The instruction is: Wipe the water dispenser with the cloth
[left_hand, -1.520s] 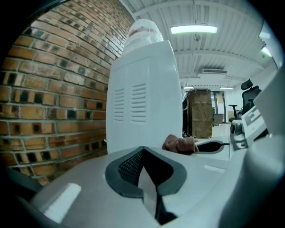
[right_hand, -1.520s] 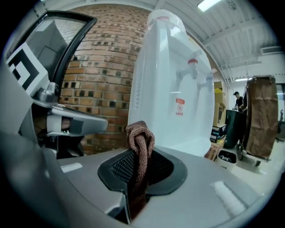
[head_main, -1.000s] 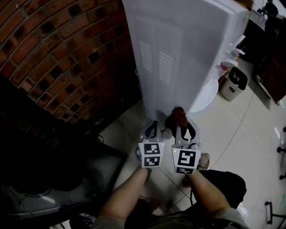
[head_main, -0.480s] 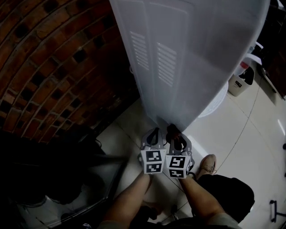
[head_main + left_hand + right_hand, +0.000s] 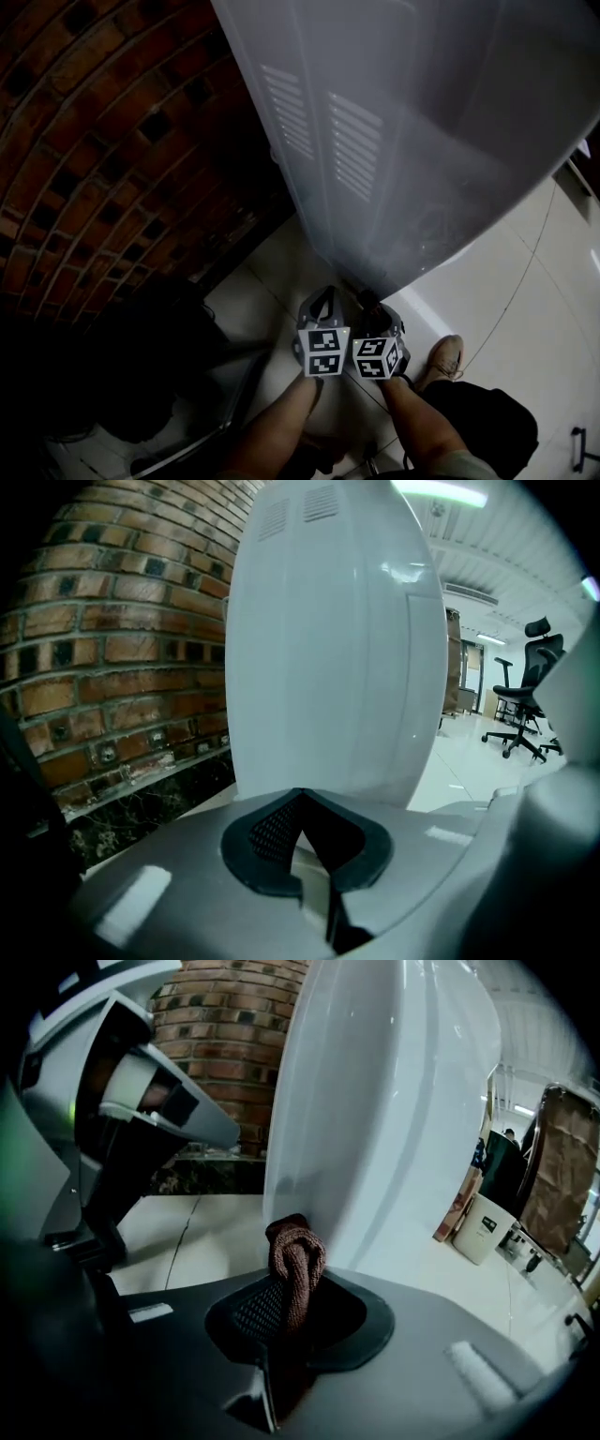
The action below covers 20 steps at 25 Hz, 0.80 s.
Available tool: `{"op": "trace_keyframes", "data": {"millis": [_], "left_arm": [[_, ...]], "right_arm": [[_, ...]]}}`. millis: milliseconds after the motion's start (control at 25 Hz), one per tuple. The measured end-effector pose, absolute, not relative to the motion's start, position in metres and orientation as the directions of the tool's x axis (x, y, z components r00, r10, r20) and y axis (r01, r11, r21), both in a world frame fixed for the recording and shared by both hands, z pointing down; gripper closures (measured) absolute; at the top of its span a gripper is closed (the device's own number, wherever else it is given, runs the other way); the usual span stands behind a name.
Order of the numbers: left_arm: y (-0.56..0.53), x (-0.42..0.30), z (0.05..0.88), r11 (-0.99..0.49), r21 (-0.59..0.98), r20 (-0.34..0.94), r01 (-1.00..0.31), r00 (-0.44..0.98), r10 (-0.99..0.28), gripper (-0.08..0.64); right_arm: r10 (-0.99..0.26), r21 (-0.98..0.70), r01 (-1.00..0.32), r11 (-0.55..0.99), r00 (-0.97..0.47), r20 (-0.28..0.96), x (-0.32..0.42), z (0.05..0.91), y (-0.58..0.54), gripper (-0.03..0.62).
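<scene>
By the red brick wall, the left gripper hangs low, its jaws clenched on nothing. Just beside it, the right gripper pinches a folded rust-brown terry cloth. The wad juts past the jaw tips, near the foot of the tall white plastic water dispenser — I cannot confirm contact. To wipe well, I judge, press the wad flat and stroke along the panel, keeping the hard jaws off. The cloth's long axis follows the jaws, pointing at the dispenser, which stands upright with its louvred panel towards the person.
</scene>
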<state>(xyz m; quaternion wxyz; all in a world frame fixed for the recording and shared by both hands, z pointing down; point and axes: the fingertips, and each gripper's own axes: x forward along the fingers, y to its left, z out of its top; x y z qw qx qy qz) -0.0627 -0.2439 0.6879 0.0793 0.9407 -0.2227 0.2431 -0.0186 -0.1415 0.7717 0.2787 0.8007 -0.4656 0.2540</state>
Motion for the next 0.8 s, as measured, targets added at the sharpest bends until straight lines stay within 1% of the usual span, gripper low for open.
{"op": "trace_keyframes", "data": {"millis": [240,400,480,640,800], "left_arm": [[-0.253,-0.067,0.685,-0.875,0.046,0.494,-0.481,0.773,-0.399,0.56],[-0.254,-0.062,0.666,-0.874,0.057,0.463,-0.482,0.789,-0.405,0.56],[-0.257,-0.06,0.655,-0.871,0.058,0.445,-0.488,0.794,-0.415,0.56],[-0.263,-0.068,0.627,-0.856,0.033,0.434,-0.515,0.779,-0.452,0.56],[-0.279,-0.085,0.563,-0.821,0.007,0.38,-0.571,0.761,-0.526,0.56]], "right_arm": [[-0.574,0.23,-0.899,-0.372,0.418,0.704,-0.017,0.789,-0.14,0.522],[-0.578,0.205,-0.907,-0.368,0.396,0.714,-0.017,0.782,-0.139,0.522],[-0.625,0.176,-0.909,-0.378,0.391,0.675,-0.022,0.759,-0.148,0.522],[-0.757,0.126,-0.926,-0.355,0.364,0.543,-0.042,0.681,-0.176,0.522],[-0.834,0.143,-0.938,-0.315,0.346,0.43,-0.047,0.591,-0.187,0.52]]}}
